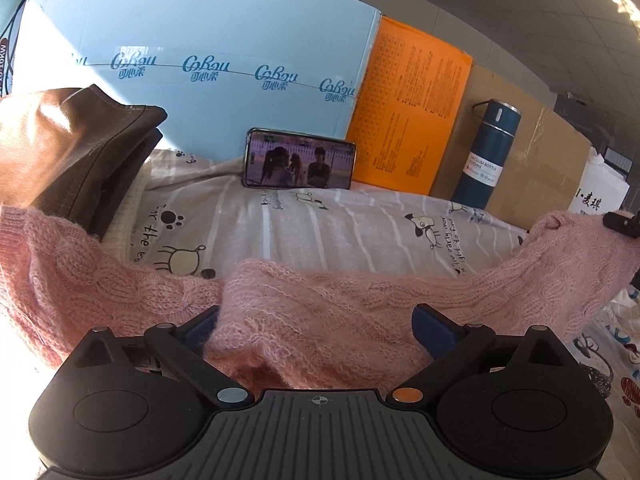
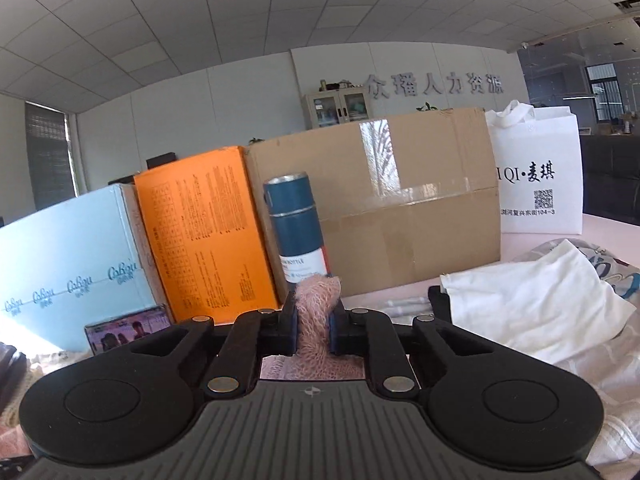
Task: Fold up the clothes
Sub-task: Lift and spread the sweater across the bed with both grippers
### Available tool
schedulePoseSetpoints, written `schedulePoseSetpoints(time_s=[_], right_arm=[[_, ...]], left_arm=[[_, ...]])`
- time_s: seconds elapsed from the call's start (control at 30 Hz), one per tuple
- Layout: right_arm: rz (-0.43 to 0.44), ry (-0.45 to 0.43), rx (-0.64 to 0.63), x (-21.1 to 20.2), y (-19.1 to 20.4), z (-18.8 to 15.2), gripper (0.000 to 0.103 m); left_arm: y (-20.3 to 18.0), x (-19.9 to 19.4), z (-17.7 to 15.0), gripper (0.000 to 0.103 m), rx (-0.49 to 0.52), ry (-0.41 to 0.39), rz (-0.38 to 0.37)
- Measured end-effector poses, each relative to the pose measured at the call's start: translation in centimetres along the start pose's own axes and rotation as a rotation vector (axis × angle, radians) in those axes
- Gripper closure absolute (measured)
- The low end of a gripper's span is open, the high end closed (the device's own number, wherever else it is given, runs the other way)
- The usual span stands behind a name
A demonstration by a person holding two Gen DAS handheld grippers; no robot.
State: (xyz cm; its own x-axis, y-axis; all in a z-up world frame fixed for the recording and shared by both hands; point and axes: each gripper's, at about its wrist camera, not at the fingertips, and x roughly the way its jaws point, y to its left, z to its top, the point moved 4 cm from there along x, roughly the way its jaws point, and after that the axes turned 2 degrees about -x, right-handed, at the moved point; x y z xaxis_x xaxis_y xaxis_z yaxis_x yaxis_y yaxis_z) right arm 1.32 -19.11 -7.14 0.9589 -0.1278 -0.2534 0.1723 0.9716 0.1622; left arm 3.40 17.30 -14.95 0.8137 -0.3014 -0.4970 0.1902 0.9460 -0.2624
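Printed bedsheet (image 1: 304, 220) underneath; left tool (image 1: 316, 320) wide around pink sweater (image 1: 320, 320); right tool (image 2: 314, 324) clamped on sweater edge.

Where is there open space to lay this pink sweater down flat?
The printed sheet lies bare between the phone and the pink sweater. A bare tabletop strip borders the white tote bag. Crowded: brown folded clothes one side, white garments the other, boxes behind.

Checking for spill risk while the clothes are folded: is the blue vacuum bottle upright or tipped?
Upright. The blue vacuum bottle stands on its base, cap on top, in front of the cardboard box.
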Motion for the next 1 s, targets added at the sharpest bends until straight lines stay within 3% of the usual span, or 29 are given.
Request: schedulePoseSetpoints(time_s=[0.1, 0.27, 0.4, 0.47, 0.53, 0.73, 0.87, 0.9, 1.0], right_arm=[[-0.054, 0.062, 0.016, 0.6, -1.9, -2.0, 0.091], [-0.048, 0.147, 0.069, -1.0, -4.4, -4.9, 0.084], [-0.059, 0.12, 0.057, -2.3, -4.7, -5.0, 0.049], [-0.049, 0.08, 0.05, -2.8, -4.4, -3.8, 0.041], [-0.002, 0.058, 0.052, -2.9, -3.6, -2.6, 0.027], [0.213, 0.154, 0.017, 0.4, 1.5, -0.6, 0.015], [0.209, 0.294, -0.052, 4.9, 4.0, -1.8, 0.015], [0.211, 0.342, -0.067, 5.9, 4.1, -2.5, 0.019], [0.168, 0.424, -0.091, 6.9, 3.8, -4.6, 0.074]], left_arm=[[0.0, -0.1, 0.0, 0.003, 0.002, -0.003, 0.011], [-0.1, 0.0, 0.0, 0.003, 0.01, 0.0, 0.011], [-0.2, -0.1, -0.1, 0.003, 0.007, -0.004, 0.002], [-0.3, -0.1, -0.1, 0.003, 0.011, -0.007, -0.002], [-0.6, -0.2, -0.2, 0.003, 0.023, -0.011, -0.012], [-0.7, -0.2, -0.2, 0.003, 0.025, -0.014, -0.013], [-0.5, -0.4, -0.2, 0.003, 0.015, -0.018, -0.021], [-0.5, -0.4, -0.2, 0.003, 0.013, -0.019, -0.022], [-0.4, -0.4, -0.2, 0.003, 0.004, -0.015, -0.027]])
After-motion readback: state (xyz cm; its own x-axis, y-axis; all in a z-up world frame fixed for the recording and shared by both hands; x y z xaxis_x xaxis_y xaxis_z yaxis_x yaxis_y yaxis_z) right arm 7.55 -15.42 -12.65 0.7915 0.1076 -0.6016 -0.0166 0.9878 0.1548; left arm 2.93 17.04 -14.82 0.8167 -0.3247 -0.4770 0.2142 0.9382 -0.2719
